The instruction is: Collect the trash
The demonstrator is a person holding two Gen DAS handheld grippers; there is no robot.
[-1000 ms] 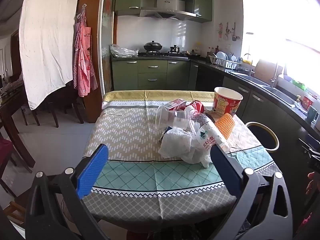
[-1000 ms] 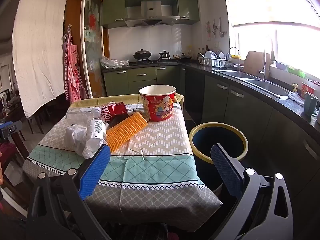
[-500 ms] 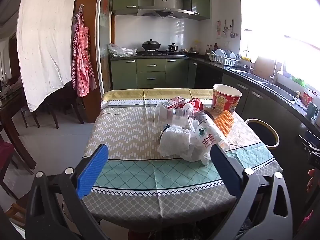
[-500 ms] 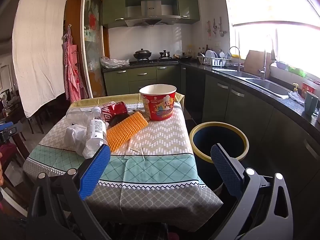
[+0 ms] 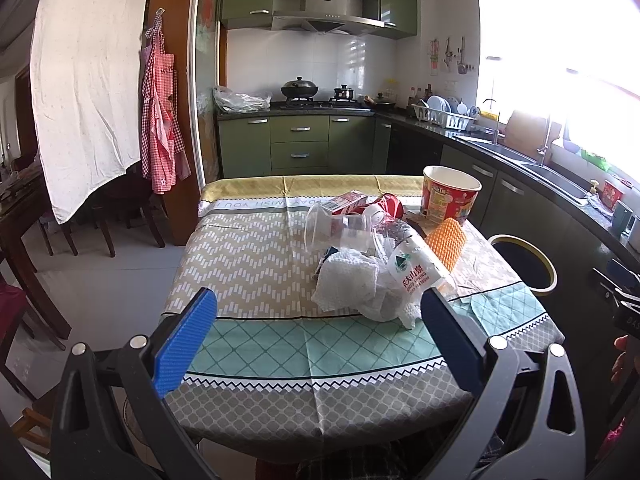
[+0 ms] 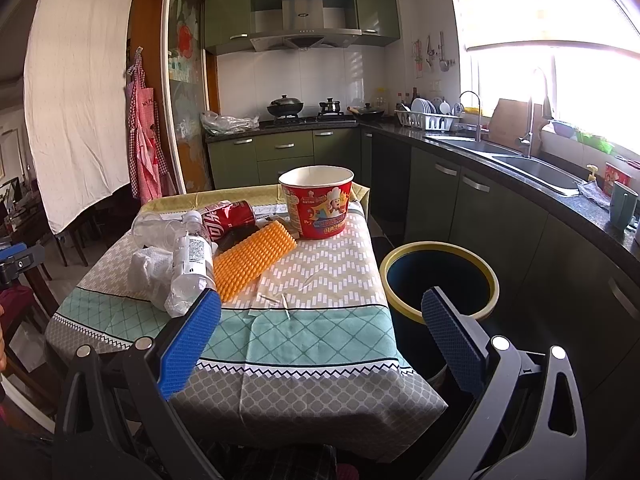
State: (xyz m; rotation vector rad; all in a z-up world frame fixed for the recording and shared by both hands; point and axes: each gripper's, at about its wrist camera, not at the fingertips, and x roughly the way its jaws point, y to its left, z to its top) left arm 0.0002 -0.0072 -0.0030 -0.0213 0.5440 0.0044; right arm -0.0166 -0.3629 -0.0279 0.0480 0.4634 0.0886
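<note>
The trash sits in a pile on the desk (image 6: 320, 320), on the far half of the cloth. I see a bottle (image 6: 191, 258) lying on a crumpled white paper (image 6: 150, 270). Just beside the bottle lies an orange bumpy sheet (image 6: 252, 258). Behind them a red can (image 6: 230, 216) lies on its side, and a clear cup (image 5: 320, 226) lies on its side too. A small red carton (image 5: 348, 202) lies next to the cup. A big red noodle bowl (image 6: 320, 206) stands upright at the far right corner of the desk. Two tiny white sticks (image 6: 280, 302) lie on the cloth near the front.

The bin (image 6: 440, 280) stands on the floor just beside the desk, on its right. It has a yellow rim and is dark inside.

My left tool (image 5: 318, 330) hangs near the front edge of the desk. Its blue pads are wide apart and hold nothing. My right tool (image 6: 320, 328) is near the front right corner, between the desk and the bin. Its pads are wide apart too, with nothing in them. Both tools are well apart from the pile.
</note>
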